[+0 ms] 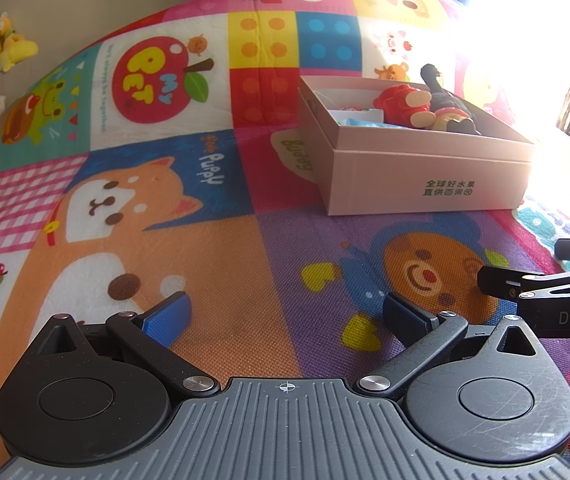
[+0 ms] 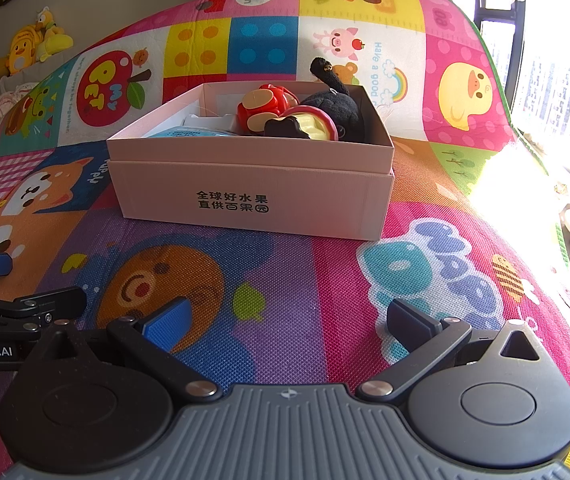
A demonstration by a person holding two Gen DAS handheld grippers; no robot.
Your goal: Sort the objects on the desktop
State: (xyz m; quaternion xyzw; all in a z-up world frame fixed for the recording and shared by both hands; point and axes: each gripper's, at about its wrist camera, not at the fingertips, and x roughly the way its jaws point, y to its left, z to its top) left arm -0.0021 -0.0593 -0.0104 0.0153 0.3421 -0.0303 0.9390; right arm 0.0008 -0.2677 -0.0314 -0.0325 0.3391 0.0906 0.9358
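Both grippers, left gripper (image 1: 285, 316) & right gripper (image 2: 285, 320), wide open, empty. Pink box (image 2: 245, 196) (toys already inside) lies far-centre of right, far-right of left; right nearer.

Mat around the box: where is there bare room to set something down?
Bare mat runs between the pink box and both open grippers, and left of the box over the puppy print. The box itself is crowded with toys.
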